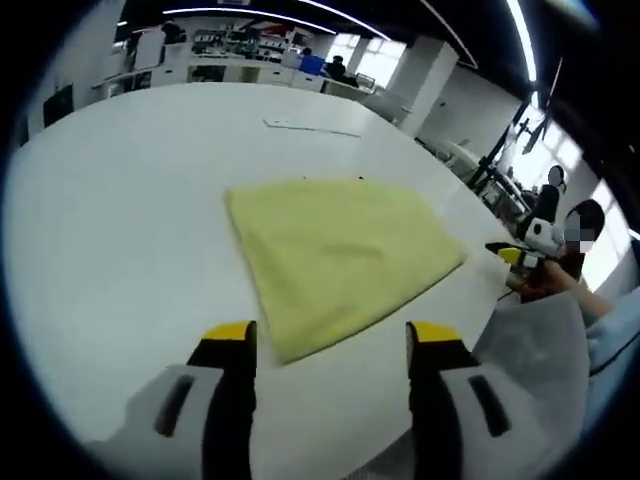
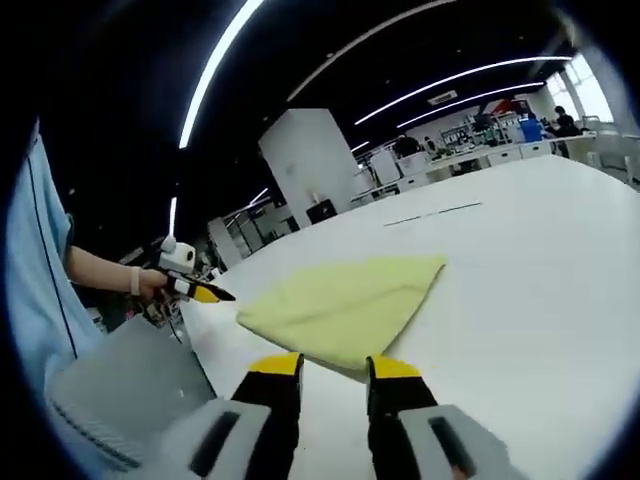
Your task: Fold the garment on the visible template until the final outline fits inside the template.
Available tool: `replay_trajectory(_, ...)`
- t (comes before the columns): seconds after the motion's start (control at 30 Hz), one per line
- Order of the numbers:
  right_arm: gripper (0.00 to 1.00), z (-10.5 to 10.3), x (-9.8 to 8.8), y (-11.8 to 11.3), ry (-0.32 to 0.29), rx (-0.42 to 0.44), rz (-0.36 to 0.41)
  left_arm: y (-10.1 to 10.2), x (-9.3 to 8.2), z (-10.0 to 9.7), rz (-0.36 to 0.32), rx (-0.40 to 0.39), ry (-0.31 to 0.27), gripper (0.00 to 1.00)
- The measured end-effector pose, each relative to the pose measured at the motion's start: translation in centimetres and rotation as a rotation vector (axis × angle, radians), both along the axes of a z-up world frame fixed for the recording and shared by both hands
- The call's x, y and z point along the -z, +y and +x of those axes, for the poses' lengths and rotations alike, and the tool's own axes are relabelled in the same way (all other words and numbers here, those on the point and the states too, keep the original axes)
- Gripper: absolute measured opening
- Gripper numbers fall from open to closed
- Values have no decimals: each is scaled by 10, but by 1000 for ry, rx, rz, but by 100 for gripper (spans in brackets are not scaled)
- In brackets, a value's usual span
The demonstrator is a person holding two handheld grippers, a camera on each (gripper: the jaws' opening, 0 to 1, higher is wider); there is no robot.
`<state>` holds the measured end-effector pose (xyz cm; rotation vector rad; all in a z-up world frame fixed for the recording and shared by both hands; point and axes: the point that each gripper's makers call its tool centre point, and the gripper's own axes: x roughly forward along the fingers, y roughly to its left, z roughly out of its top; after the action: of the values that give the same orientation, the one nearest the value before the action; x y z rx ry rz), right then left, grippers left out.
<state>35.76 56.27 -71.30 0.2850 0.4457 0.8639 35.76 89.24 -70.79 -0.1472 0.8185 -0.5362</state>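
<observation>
Both grippers raised off the cloth, nothing held — folded yellow garment flat on the white table.

Left gripper [image 1: 332, 338]: jaws set wide apart and empty, hovering just short of the near corner of the yellow garment [image 1: 340, 258]; right gripper [image 2: 335, 367]: jaws parted only a little, also empty, hanging above the cloth's [image 2: 340, 305] near edge — likely backed off to check the outline rather than to grasp. Garment lying as a flat four-sided shape near the middle of the table [image 1: 120, 240], away from the edges and so easy to keep in sight. Thin dark marks on the table [image 1: 312, 127] beyond the cloth in the left gripper view, possibly part of the template; cannot tell whether the fold fits it. From the left gripper view, the full outline seen from above; from the right gripper view, a low slanted look showing the layered near edge.
</observation>
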Motion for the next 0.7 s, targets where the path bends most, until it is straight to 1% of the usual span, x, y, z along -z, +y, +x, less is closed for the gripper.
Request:
replay_trajectory(0.1,53,0,-4,-2,-15,8,-33,-3,-2,3,15,10,-3,80)
replay_trajectory(0.13,61,2,-6,-4,-36,17,-58,-3,-2,3,17,13,-6,86)
replay_trajectory(0.17,72,2,-7,-4,-33,19,-71,-3,-2,4,25,11,-11,90)
replay_trajectory(0.23,92,3,-9,-3,-38,21,-90,1,-2,8,40,13,-35,99)
replay_trajectory(0.27,100,2,-9,-1,-9,21,-89,2,-2,8,40,14,-32,99)
replay_trajectory(0.3,100,-2,-6,-4,-6,-3,-126,0,-2,7,32,16,-27,99)
replay_trajectory(0.4,100,-3,-2,-8,-21,5,-189,1,-4,9,26,20,-41,99)
replay_trajectory(0.47,100,-5,-2,-7,-17,3,-179,-2,-5,8,19,20,-42,99)
replay_trajectory(0.53,100,-11,-8,-8,-17,18,-143,0,-5,9,19,20,-45,99)
replay_trajectory(0.57,100,-12,-9,-10,-13,24,-135,-2,-5,8,15,21,-44,99)
replay_trajectory(0.7,100,-22,-7,-15,-7,41,-141,-7,-7,5,-8,25,-50,99)
